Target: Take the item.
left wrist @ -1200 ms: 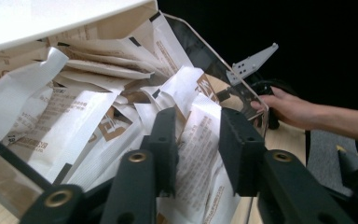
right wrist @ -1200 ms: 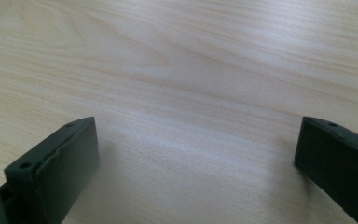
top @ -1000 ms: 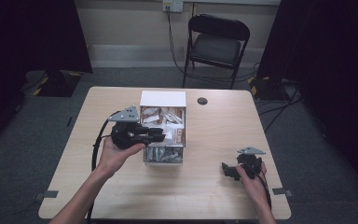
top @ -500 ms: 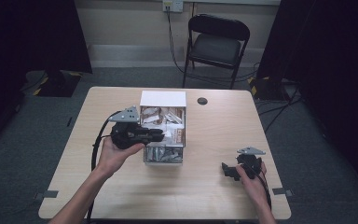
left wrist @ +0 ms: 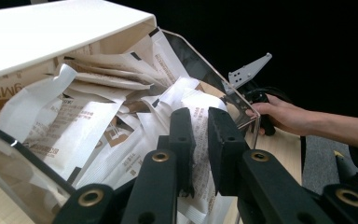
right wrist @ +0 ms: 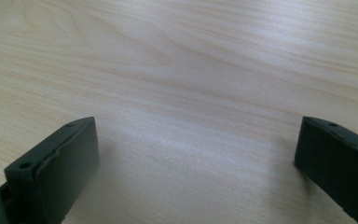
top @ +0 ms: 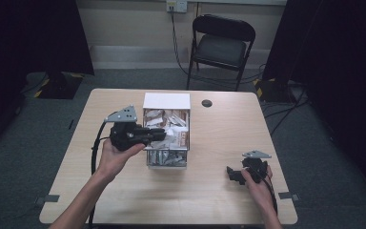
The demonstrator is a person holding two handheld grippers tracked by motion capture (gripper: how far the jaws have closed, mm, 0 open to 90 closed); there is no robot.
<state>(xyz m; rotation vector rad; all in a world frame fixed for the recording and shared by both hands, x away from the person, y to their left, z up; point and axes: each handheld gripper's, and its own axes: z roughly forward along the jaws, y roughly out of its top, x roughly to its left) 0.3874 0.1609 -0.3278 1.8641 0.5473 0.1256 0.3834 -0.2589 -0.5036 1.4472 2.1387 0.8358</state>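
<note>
A clear plastic box (top: 167, 161) with a white lid (top: 167, 101) propped at its back stands mid-table, heaped with several white and brown paper packets (top: 172, 125). My left gripper (top: 159, 134) reaches in over the box's left wall. In the left gripper view its jaws (left wrist: 201, 135) are closed on a white printed packet (left wrist: 199, 114) lying on top of the heap. My right gripper (top: 232, 173) rests low at the table's front right. In the right gripper view it is open (right wrist: 196, 135) with bare wood between the jaws.
A small black round disc (top: 207, 103) lies on the table (top: 219, 138) behind and right of the box. A black folding chair (top: 221, 47) stands beyond the far edge. The left gripper view shows the other hand (left wrist: 289, 116) past the box.
</note>
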